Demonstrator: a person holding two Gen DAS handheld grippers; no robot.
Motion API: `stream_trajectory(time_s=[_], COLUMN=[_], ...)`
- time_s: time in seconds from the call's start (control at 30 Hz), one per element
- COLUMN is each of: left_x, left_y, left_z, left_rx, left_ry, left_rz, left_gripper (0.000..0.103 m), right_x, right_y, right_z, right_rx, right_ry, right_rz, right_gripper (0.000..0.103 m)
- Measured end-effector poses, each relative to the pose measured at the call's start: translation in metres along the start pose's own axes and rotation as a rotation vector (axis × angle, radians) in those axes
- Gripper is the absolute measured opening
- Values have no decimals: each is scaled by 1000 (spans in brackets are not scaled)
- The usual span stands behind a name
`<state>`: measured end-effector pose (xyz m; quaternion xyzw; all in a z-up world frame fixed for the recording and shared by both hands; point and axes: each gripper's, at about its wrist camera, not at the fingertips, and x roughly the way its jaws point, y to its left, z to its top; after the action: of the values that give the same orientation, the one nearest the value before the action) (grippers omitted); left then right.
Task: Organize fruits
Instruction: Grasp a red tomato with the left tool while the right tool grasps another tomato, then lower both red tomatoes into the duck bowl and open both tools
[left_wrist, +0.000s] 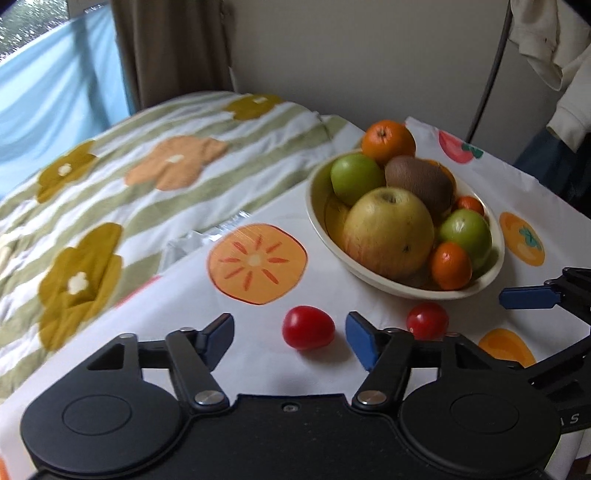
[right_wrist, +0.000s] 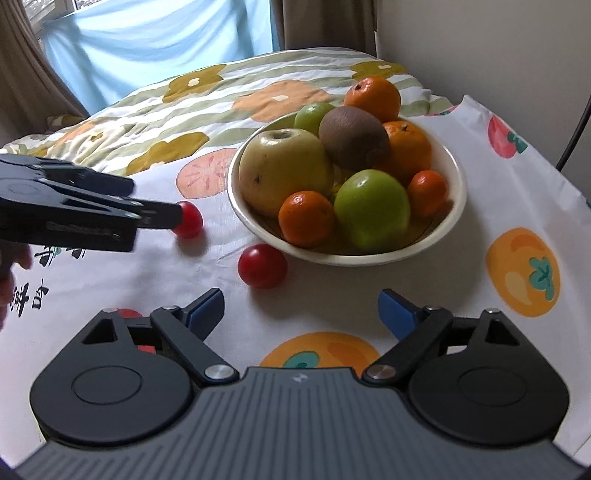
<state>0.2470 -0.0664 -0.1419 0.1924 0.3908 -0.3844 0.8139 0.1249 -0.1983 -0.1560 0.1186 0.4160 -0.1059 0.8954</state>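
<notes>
l fingers (left_wrist: 290, 334) spread round tomato (left_wrist: 308, 327); r fingers (right_wrist: 301, 314) spread, empty—r view only

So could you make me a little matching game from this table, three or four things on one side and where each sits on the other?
Things:
1. brown fuzzy kiwi
2. small red tomato
3. second small red tomato
4. big yellow apple

Places:
A. between the left gripper's open jaws
B. on the cloth just outside the cream bowl
C. top of the pile
D. in the bowl, left side in the right wrist view

Pairs: 1-C, 2-A, 3-B, 4-D
</notes>
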Motion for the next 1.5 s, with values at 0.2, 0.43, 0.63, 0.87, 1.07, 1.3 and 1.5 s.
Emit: stream_trajectory(time_s=[0.2,0.43,0.63,0.87,1.07,1.3,1.5], left_x=[17,20,16,10,3,-20,-50], left_y=[-2,-2,0,4,6,4,0], left_z=[-4,-7,-10,-20,-27,-32,-35], left_rx=[10,12,23,15,-20,-61,-111], left_ry=[32,26,30,35,38,14,-20], left_rz=[-46,-50,-33,-6,25,90,155], left_gripper=[57,40,39,39,39,39,39], right_x=[8,14,19,26,26,24,4], right_y=[9,15,18,20,23,22,23], right_z=[0,2,4,9,9,14,14], right_rx=[-13,-29,-59,-78,-84,-75,-108], right_ry=[-7,-7,0,-8,-10,-1,-14], right_rz=[-9,4,23,33,36,49,93], right_gripper=[95,86,76,69,65,48,48])
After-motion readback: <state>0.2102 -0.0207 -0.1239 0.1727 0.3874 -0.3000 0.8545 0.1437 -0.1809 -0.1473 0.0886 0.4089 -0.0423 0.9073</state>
